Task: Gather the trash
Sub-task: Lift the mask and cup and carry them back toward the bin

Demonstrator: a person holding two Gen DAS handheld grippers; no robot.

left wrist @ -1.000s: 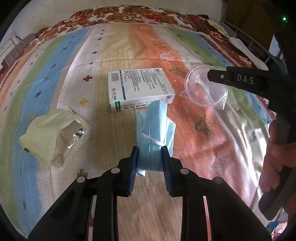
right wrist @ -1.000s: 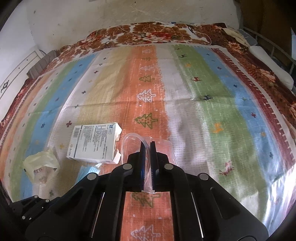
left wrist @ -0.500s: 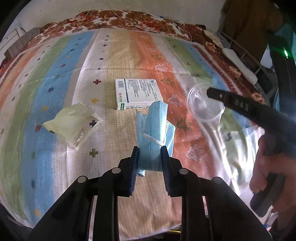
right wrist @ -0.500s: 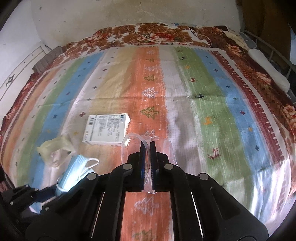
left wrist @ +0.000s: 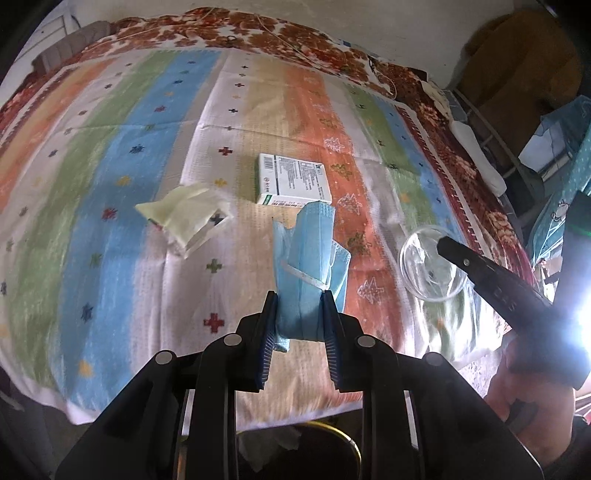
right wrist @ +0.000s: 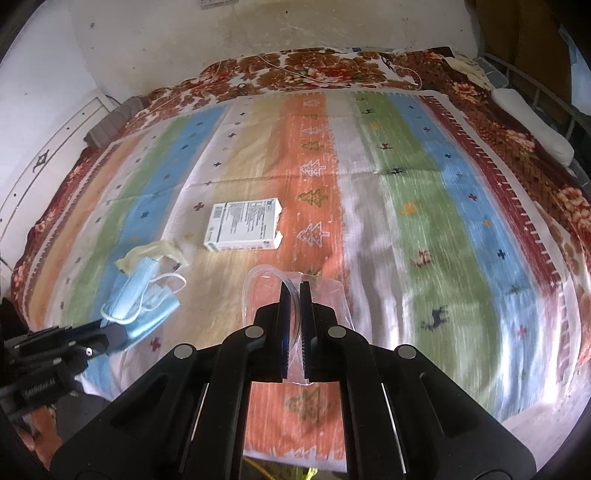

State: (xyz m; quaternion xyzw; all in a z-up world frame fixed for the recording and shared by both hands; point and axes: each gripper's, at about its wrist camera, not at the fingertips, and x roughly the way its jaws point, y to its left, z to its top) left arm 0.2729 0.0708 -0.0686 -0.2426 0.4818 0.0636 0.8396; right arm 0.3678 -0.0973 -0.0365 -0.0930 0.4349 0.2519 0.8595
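My left gripper is shut on a folded blue face mask, held in the air above the striped blanket. In the right wrist view the same face mask hangs from the left gripper at the lower left. My right gripper is shut on the rim of a clear plastic cup; the left wrist view shows that clear cup at the tip of the right gripper. On the blanket lie a white medicine box and a pale yellow wrapper.
The blanket's near edge hangs over the bed. Below it sits a dark bin with a gold rim holding crumpled paper. A pillow and metal bed rail are at the far right, a white wall behind.
Both grippers rose and drew back toward the near edge of the bed, carrying the mask and the cup. The box and the wrapper now look farther off, and the bin has come into view.
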